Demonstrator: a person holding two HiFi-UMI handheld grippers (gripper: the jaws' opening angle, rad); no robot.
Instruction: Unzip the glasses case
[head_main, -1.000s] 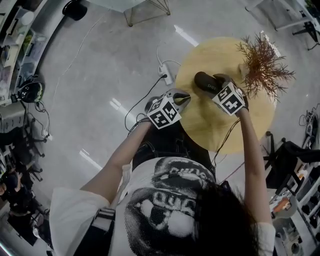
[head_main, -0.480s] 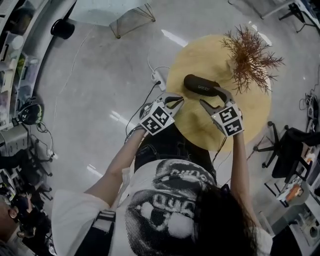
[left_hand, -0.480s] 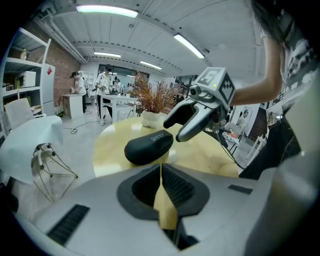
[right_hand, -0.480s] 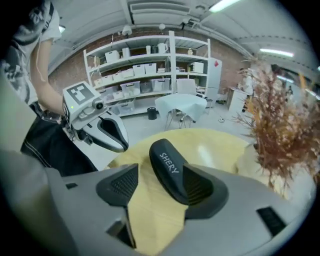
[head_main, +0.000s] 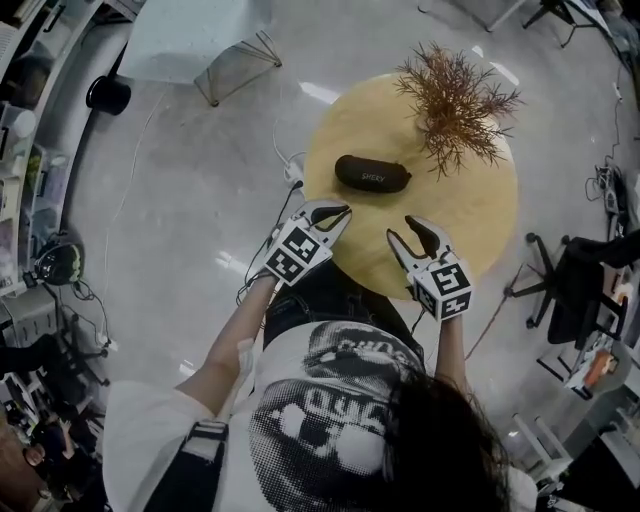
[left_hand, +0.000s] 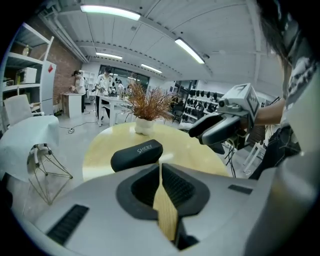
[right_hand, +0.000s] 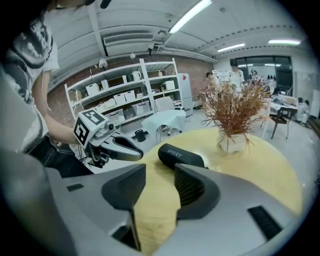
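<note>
On table (head_main: 480, 215), glasses case (head_main: 372, 173) lies free; L hand-held gripper (head_main: 338, 211) closed, R hand-held gripper (head_main: 408, 229) closing, empty.

Glossy grey floor (head_main: 180, 200), white shelving (right_hand: 125, 95)

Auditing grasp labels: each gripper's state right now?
Left gripper: shut, empty.
Right gripper: open, fingers closing, nothing between them.
</note>
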